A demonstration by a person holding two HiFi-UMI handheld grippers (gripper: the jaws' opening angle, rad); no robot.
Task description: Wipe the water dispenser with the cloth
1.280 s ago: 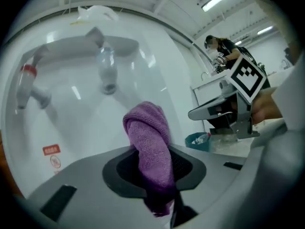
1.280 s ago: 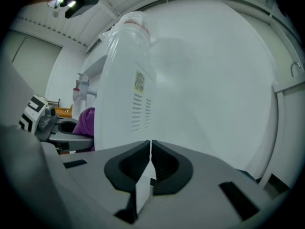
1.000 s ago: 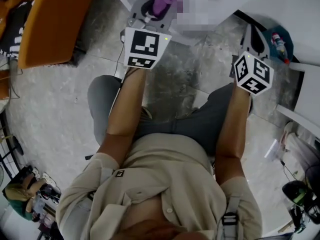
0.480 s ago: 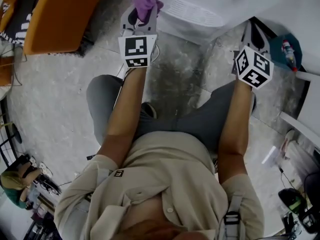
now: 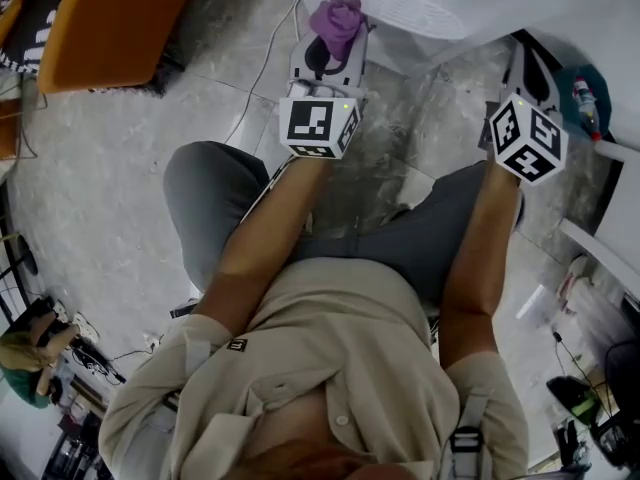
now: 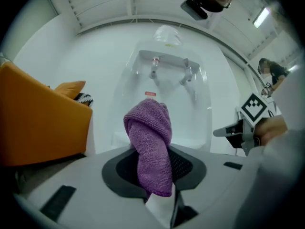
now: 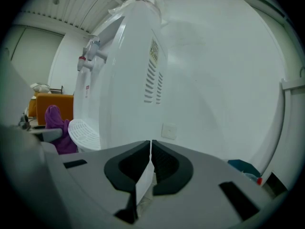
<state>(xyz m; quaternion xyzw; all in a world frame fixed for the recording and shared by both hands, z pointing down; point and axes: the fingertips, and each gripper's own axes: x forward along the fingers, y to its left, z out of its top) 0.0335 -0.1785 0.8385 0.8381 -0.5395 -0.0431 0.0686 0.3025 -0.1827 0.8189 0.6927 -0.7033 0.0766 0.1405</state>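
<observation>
Left hand-held gripper (image 5: 331, 40) was clenched on the cloth (image 5: 337, 15) near the dispenser (image 5: 400, 8) at 12 o'clock; right hand-held gripper (image 7: 150, 152) was closed, empty; wiping was judged not yet begun.

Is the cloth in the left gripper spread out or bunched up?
Bunched up: the purple cloth is a rolled wad standing up from the left gripper, whose jaws pinch its lower end.

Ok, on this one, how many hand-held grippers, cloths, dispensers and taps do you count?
Hand-held grippers: 2, the left hand-held gripper and the right hand-held gripper
Cloth: 1
Dispenser: 1
Taps: 2
Total: 6
</observation>
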